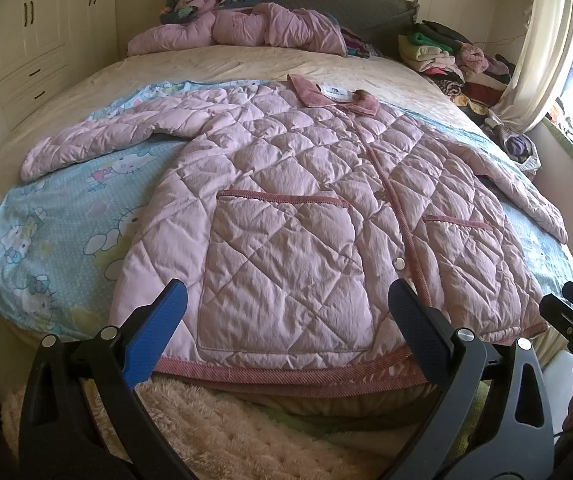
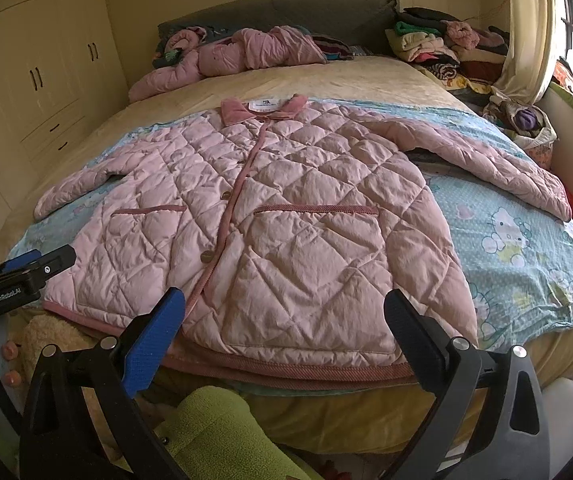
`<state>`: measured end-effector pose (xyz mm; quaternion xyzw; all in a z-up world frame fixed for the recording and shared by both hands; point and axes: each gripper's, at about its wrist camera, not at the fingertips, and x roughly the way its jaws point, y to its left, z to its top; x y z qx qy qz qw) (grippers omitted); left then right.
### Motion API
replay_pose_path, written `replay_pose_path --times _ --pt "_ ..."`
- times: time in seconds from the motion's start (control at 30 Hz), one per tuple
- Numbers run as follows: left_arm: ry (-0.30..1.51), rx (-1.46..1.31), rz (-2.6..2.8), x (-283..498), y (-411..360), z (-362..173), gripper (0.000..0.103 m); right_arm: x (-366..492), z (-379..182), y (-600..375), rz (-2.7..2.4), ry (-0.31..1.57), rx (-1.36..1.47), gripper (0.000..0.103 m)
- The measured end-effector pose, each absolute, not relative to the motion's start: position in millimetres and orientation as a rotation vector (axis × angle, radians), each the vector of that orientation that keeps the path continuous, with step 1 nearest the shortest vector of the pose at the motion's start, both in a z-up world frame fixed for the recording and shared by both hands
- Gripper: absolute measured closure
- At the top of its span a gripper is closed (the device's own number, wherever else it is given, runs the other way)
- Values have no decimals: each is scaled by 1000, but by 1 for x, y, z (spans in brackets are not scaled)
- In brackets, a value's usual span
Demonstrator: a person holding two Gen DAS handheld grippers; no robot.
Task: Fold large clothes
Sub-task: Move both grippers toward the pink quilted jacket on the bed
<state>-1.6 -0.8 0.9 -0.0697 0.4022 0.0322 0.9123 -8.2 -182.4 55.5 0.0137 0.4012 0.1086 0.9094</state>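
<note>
Jacket: the pink quilted jacket [image 1: 286,200] lies flat and face up on the bed [image 1: 214,64], buttoned, collar toward the headboard, hem at the near edge, both sleeves spread out to the sides over a blue cartoon sheet [image 1: 58,216].
Left gripper: the left gripper [image 1: 286,312] hovers over the hem, jaws wide apart, holding nothing.
Right gripper: the right gripper [image 2: 284,312] also hovers over the hem, jaws wide apart and empty.
Handling: I judge the jacket soft and puffy, light for its size, not fragile. The padding probably springs back, so a fold may not stay flat. The shell looks smooth and may slide.
Where to hold: the corded hem [image 2: 286,368] or a sleeve cuff [image 2: 554,200] looks best, because the edge there is firmer and thin enough for the jaws.
Left wrist view only: the whole left sleeve [image 1: 98,136] down to its cuff.
Right wrist view only: the right sleeve in full length, a green cloth [image 2: 222,432] below the bed edge, and the blue pad of the other gripper at the left border.
</note>
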Motion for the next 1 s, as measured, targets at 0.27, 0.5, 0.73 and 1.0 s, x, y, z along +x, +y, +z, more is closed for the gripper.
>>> replay_pose_path --times 0.27,0.5,0.73,1.0 --pt "827 -143 66 -2 -1 1 9 -8 56 -182 226 828 27 4" --pt "828 -139 65 -1 3 7 9 -6 53 -182 229 829 32 4" --pt "827 -137 67 -1 3 7 9 -5 52 -182 228 833 33 4" --pt "825 -135 64 2 5 10 9 -3 51 -182 229 833 32 4"
